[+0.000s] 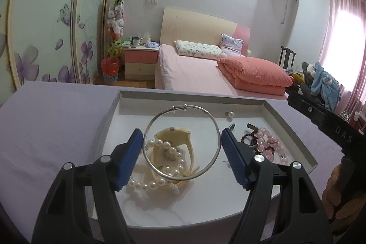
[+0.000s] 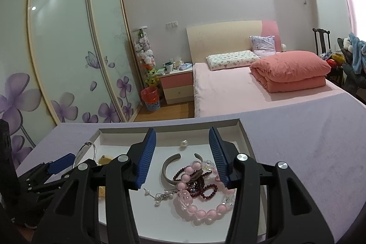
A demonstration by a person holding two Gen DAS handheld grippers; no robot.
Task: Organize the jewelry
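Note:
A white tray (image 1: 290,122) on a lilac table holds the jewelry. My left gripper (image 1: 181,143) grips a silver bangle (image 1: 216,129) by its two sides and holds it upright above a cream watch (image 1: 180,135) and a pearl strand (image 1: 157,184). My right gripper (image 2: 183,152) is open and empty above a pile at the tray's right: a pink bead bracelet (image 2: 201,213), dark red beads (image 2: 205,191), a silver cuff (image 2: 167,169) and a small pearl piece (image 2: 160,196). A loose pearl (image 2: 183,143) lies near the tray's far wall.
The lilac table top (image 2: 308,152) spreads to the right of the tray and on the left in the left wrist view (image 1: 50,129). A bed (image 2: 228,88), nightstand and wardrobe stand beyond the table's far edge.

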